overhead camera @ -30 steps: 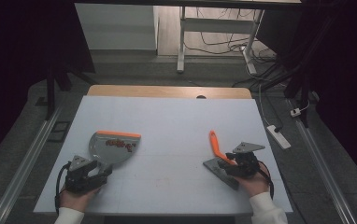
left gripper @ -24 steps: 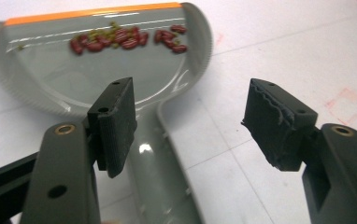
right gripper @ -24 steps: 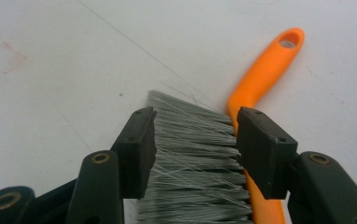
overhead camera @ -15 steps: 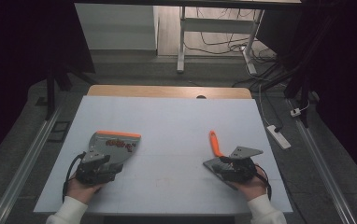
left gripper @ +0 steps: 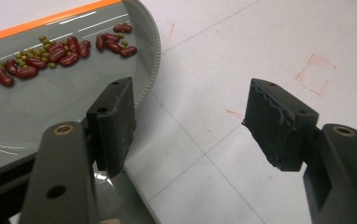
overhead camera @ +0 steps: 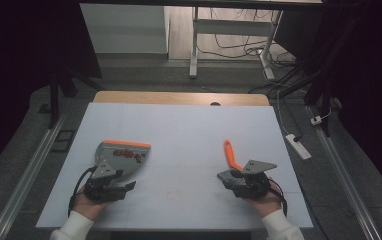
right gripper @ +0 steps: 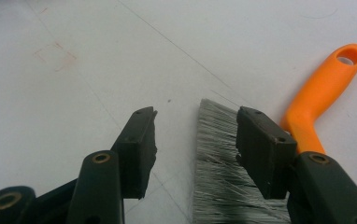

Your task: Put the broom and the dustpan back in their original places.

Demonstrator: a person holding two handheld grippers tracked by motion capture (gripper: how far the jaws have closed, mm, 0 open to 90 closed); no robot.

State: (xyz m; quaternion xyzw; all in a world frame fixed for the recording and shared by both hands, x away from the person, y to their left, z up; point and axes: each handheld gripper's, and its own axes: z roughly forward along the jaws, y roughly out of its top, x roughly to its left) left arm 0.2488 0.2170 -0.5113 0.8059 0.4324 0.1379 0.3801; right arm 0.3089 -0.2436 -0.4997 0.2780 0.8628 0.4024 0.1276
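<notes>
left gripper point(left gripper: 190, 121), jaws wide apart and empty, hovers just beside the grey dustpan point(overhead camera: 110, 156) holding red beans point(left gripper: 64, 51): collection appears done. right gripper point(right gripper: 195, 149), jaws parted, grips nothing; orange-handled brush point(right gripper: 317, 93) lies on the table point(overhead camera: 189, 130), emptying seemingly left.

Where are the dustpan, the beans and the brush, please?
dustpan point(left gripper: 41, 100), left gripper view, bare grey floor of the pan.
beans point(left gripper: 67, 49), left gripper view, middle of the red pile.
brush point(right gripper: 321, 93), right gripper view, orange handle.
</notes>
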